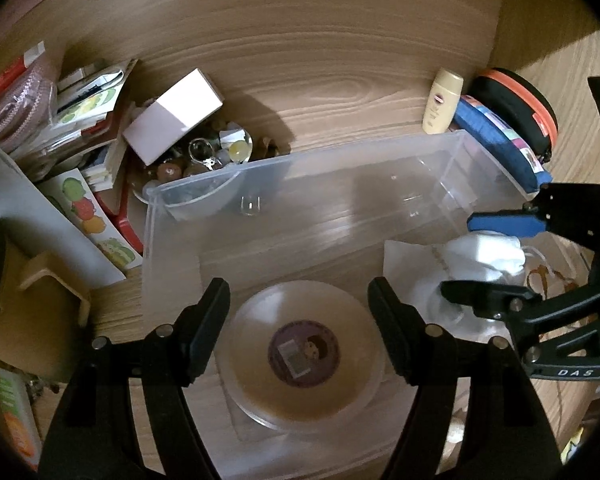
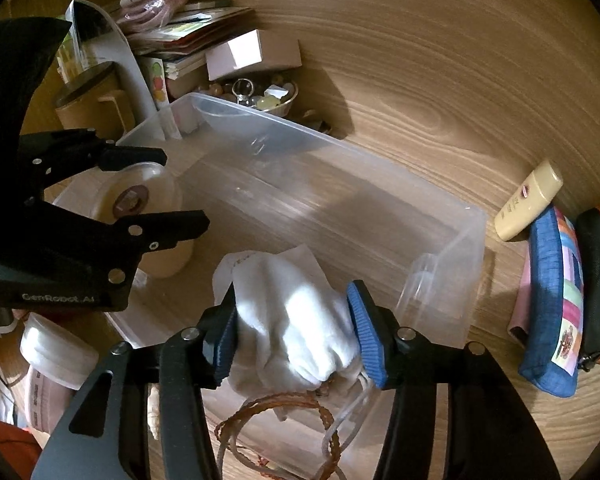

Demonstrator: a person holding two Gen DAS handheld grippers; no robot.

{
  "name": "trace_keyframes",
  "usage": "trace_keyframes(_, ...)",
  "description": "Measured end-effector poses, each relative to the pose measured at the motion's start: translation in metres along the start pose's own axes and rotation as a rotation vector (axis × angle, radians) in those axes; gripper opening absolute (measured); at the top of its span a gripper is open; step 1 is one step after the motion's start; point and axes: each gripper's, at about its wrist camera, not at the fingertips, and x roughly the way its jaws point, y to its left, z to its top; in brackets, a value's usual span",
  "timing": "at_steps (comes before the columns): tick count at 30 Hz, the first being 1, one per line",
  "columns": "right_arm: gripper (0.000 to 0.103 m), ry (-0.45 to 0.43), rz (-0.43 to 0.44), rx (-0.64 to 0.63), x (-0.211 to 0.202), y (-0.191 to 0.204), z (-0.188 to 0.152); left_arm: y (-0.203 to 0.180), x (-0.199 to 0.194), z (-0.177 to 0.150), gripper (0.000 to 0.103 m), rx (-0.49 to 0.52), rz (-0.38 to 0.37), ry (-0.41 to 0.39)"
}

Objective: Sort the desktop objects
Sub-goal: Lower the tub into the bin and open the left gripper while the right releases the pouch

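Jaws of the right gripper [image 2: 296, 336] flank the white pouch [image 2: 300, 320] on both sides.

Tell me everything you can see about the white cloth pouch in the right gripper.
The white cloth pouch is a small drawstring bag of soft, felt-like fabric, bunched and wrinkled, its gathered neck pointing toward the camera with pale cords trailing out. It sits between the blue-padded jaws of the right gripper, both pads against its sides, over the near part of the clear plastic bin. A braided brown cord loops just below its neck. A flat white sheet lies right behind it.
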Motion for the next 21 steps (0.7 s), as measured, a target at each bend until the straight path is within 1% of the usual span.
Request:
trace_keyframes(1, 0.052, 0.000, -0.006, 0.000, -0.001, 0.000, 0.000, 0.000, 0.000, 0.000, 0.072, 0.003, 0.001, 0.001)
trace_keyframes(3, 0.062, -0.006, -0.014, 0.004, -0.004, 0.000, 0.000, 0.000, -0.002, 0.000, 0.072, 0.003, 0.001, 0.003)
trace_keyframes(4, 0.070, -0.011, -0.014, 0.008, -0.007, 0.000, 0.000, 0.000, -0.003, 0.000, 0.074, 0.004, 0.001, 0.001)
trace_keyframes(5, 0.076, -0.018, -0.013, 0.012, -0.010, 0.000, -0.001, 0.000, -0.004, 0.000, 0.075, 0.005, 0.002, -0.001)
trace_keyframes(6, 0.078, -0.023, -0.010, 0.012, -0.013, 0.000, -0.001, 0.000, -0.006, 0.000, 0.076, 0.004, 0.000, -0.008)
trace_keyframes(9, 0.080, -0.043, -0.032, 0.010, -0.023, 0.002, -0.003, 0.001, -0.012, -0.001, 0.079, -0.004, -0.014, -0.016)
trace_keyframes(11, 0.081, -0.053, -0.048, 0.011, -0.029, 0.002, -0.003, 0.001, -0.016, 0.000, 0.080, 0.001, -0.004, -0.025)
trace_keyframes(13, 0.081, -0.058, -0.065, 0.015, -0.035, 0.001, -0.004, 0.001, -0.022, 0.000, 0.087, 0.001, 0.003, -0.032)
trace_keyframes(19, 0.081, -0.079, -0.109, 0.026, -0.051, -0.002, -0.010, 0.000, -0.046, -0.001, 0.094, 0.003, 0.040, -0.076)
trace_keyframes(21, 0.081, -0.092, -0.127, 0.029, -0.058, -0.001, -0.013, 0.001, -0.056, -0.003, 0.094, -0.001, 0.055, -0.090)
